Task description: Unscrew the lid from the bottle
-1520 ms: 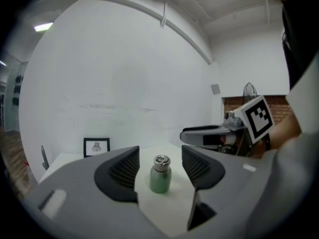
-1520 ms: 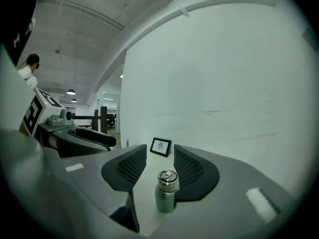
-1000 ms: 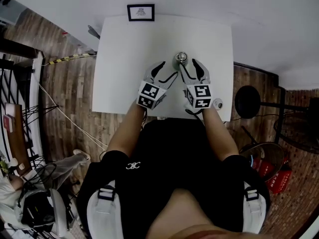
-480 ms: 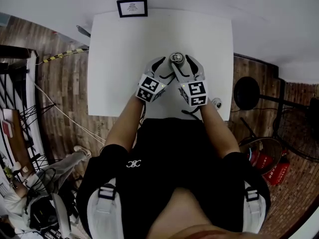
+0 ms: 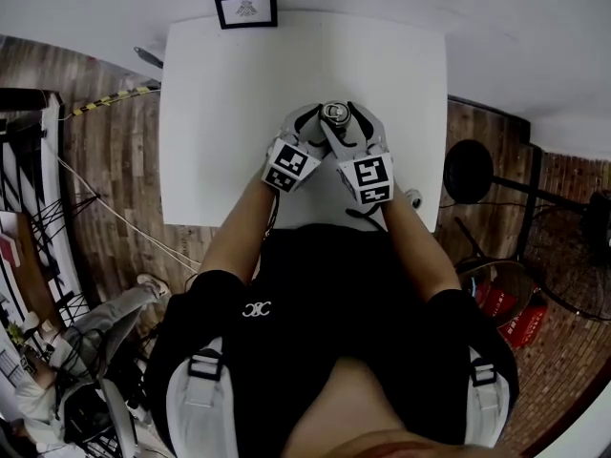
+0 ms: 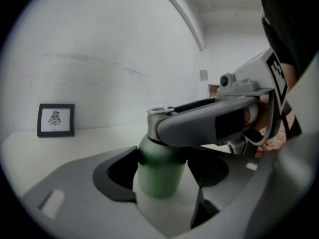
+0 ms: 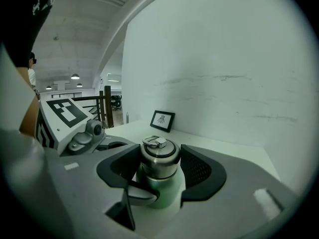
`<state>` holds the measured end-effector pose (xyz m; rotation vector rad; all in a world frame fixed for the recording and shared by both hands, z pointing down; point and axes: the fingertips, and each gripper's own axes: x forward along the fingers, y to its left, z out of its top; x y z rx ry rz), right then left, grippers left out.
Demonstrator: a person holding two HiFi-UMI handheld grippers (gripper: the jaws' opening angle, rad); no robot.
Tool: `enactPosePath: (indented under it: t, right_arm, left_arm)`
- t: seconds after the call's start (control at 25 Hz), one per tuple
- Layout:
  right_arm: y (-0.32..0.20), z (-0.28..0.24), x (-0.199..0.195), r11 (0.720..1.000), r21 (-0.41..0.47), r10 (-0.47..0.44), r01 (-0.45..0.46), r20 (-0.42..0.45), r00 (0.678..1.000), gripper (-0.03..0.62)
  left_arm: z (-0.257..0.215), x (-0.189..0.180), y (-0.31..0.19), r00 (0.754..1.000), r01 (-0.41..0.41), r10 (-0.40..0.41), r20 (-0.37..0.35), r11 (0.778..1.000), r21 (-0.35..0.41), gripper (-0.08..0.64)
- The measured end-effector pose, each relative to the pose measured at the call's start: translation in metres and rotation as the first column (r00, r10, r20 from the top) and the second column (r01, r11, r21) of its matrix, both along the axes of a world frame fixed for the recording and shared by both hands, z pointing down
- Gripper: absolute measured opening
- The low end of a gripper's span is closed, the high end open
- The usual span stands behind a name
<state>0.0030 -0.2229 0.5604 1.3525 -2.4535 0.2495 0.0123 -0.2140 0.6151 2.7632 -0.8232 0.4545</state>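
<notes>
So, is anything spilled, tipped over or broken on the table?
Nothing stands out. The green bottle stands upright on the white table, its metal lid on and straight. The framed picture stands at the table's far edge. No spill shows.

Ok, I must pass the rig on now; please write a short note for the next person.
Left claw: open wide, pads either side of the green bottle, which stands upright on the white table.
Right claw: pads close beside the steel lid; firm grip not clear.
Done: both claws in place; lid still on.
Left to do: clamp the body, grip the lid, unscrew it.
</notes>
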Motion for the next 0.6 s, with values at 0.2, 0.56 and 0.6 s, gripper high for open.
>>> enactPosePath:
  t: [0.2,0.56,0.6]
  right_arm:
    - [-0.0064,0.0019,0.0006,1.000,-0.004,-0.026,0.026,-0.021,0.999,0.244]
    - [-0.0009,0.0021,-0.0069,0.983,-0.002,-0.184,0.184,-0.022,0.983,0.244]
    - [0.0010,0.0024,-0.0076,0.973,0.003,-0.231,0.232,-0.022,0.973,0.244]
  left_arm:
    - [0.0018,-0.0009,-0.0044,0.999,-0.025,0.025,-0.026,1.000,-0.002,0.359]
    - [0.0019,-0.0060,-0.0008,0.994,-0.107,0.107,-0.016,0.994,0.003,0.357]
    - [0.0022,-0.0059,0.0002,0.993,-0.120,0.120,-0.013,0.993,0.007,0.357]
